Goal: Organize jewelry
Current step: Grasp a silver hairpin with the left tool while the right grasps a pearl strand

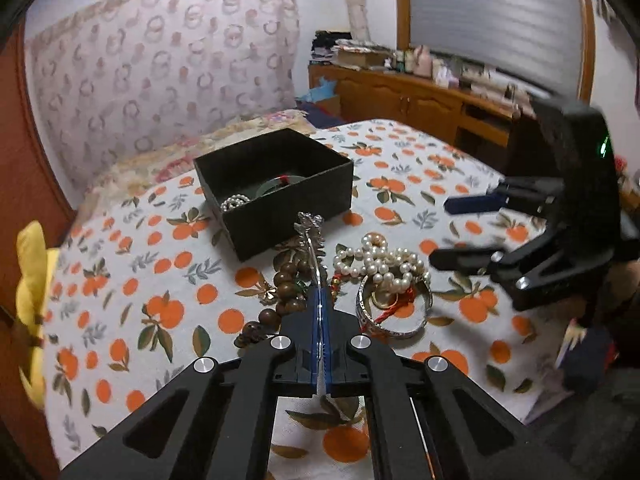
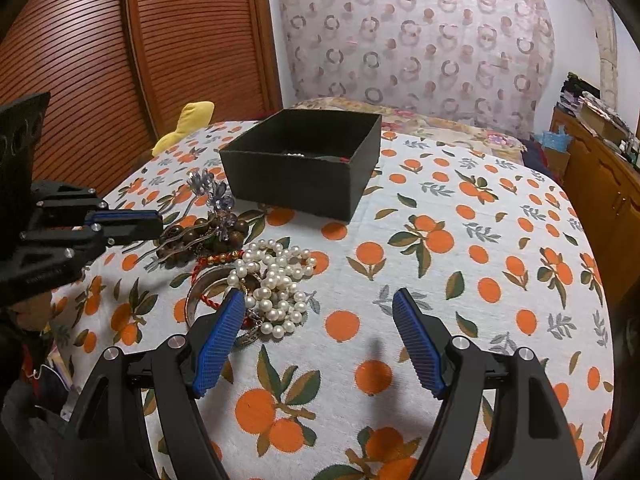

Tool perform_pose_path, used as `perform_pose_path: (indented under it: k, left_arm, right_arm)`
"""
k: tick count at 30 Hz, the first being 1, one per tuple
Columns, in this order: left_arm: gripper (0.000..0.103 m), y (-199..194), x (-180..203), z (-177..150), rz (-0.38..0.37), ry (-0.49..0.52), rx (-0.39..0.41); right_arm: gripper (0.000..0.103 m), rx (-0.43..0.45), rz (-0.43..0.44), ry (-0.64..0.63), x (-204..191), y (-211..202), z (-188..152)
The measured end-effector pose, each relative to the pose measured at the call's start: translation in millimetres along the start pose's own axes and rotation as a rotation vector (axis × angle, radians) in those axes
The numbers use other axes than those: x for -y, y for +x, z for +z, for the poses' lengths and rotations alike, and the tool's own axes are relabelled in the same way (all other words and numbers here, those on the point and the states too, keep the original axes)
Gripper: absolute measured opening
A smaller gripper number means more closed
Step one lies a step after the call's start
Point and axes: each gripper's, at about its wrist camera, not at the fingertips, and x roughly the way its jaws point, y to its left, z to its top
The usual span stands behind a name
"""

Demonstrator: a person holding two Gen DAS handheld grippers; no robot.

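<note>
Left wrist view: a hairpin (image 1: 310,236) is clamped in the left gripper (image 1: 319,300) (fingers together); the right gripper (image 2: 320,304) is held apart, empty, near pearls (image 2: 276,280).

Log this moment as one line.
left tool: shut on hairpin | right tool: open, empty | box: open | pearls: on bed

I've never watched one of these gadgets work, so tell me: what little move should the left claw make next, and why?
Probably lift and carry toward the black box. The left gripper is shut on the thin stem of a flowered hairpin, whose flower end already points at the box. Some jewelry lies inside, while pearls and wooden beads wait on the bedspread. The right gripper is open, holding nothing.
</note>
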Motion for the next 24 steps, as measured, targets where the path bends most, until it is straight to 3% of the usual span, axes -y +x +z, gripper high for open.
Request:
perform_pose_path:
  k: [3, 7, 12, 23, 24]
  left_arm:
    - [0.001, -1.6, -6.8, -1.7, 0.001, -0.041, 0.017]
    - [0.001, -9.2, -11.9, -1.2, -0.020, -0.082, 0.056]
    - [0.001, -21.4, -17.0, 3.9, -0.017, -0.100, 0.095]
    - [0.001, -26.8, -20.9, 4.4, -0.010, -0.114, 0.106]
    - [0.001, -26.6, -20.3, 3.9, -0.009, -0.115, 0.105]
  right_arm:
    - [0.077, -0.003, 0.009, -0.004, -3.0, 3.3, 1.7]
    - [0.061, -0.013, 0.043, -0.011, -8.6, 8.8, 5.1]
    - [0.050, -0.031, 0.092, -0.022, -18.2, 19.2, 10.3]
    - [0.047, -0.090, 0.129, 0.008, -20.3, 39.1, 16.9]
    - [0.043, -0.089, 0.129, 0.006, -21.3, 39.0, 16.5]
